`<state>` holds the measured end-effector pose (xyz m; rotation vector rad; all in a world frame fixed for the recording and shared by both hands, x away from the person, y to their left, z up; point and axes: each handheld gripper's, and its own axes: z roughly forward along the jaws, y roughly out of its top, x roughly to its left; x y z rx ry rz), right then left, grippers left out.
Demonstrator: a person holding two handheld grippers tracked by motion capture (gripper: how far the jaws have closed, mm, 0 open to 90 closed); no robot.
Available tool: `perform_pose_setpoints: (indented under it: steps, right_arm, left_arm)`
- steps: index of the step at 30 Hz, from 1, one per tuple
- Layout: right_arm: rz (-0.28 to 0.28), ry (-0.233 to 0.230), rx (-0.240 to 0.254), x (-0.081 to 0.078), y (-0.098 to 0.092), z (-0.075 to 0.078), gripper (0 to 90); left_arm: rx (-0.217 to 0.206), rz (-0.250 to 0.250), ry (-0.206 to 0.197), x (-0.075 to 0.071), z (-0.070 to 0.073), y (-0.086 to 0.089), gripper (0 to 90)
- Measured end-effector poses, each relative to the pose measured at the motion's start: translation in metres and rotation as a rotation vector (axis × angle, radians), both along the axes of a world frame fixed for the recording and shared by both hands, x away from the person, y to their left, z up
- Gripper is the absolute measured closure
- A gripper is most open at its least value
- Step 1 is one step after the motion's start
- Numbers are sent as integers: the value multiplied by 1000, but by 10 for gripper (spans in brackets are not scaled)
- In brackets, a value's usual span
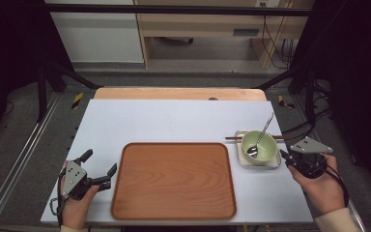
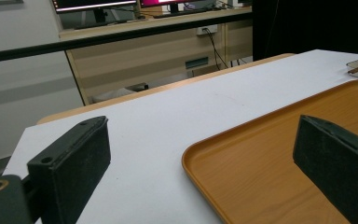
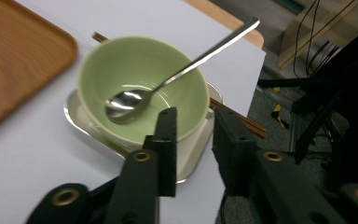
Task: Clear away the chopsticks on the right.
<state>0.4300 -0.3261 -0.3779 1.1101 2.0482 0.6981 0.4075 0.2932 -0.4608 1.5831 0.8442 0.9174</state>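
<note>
Green bowl sat on small metal tray at desk's right edge, just right of wooden tray. Spoon lay in bowl, head at bottom, handle slanting up and away over far rim.

Right claw hovered at bowl's near rim, jaws narrowly apart, gripping nothing.

Left claw rested by wooden tray's left edge, jaws wide, empty.

Right gripper view revealed chopsticks under bowl's far side.

bowl: pale green, upright, sitting on steel dish near desk's right edge | spoon: silver, leaning inside bowl, handle pointing toward far edge
</note>
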Motion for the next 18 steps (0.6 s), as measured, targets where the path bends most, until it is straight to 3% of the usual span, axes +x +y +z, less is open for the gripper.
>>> perform_pose_setpoints:
  steps: [1,2,4,5,8,12,18]
  right_arm:
    - [0,0,0,0,0,0,750]
    - [-5,25,-19,13,-9,-5,808]
    - [-9,33,-17,18,-11,-6,831]
    - [-18,47,-10,31,-19,-12,870]
    - [-27,51,2,41,-25,-16,895]
    - [-65,48,94,70,-41,-25,900]
    - [-100,62,131,104,-48,-37,900]
  left_arm:
    - [0,0,0,0,0,0,35]
    - [2,-1,5,0,-1,-1,35]
    - [1,-3,7,1,-1,-1,35]
    - [6,-5,9,1,-1,-2,35]
    - [11,-7,9,2,-2,-4,36]
    - [18,-4,12,2,-2,-5,36]
    - [25,8,20,3,-3,-5,39]
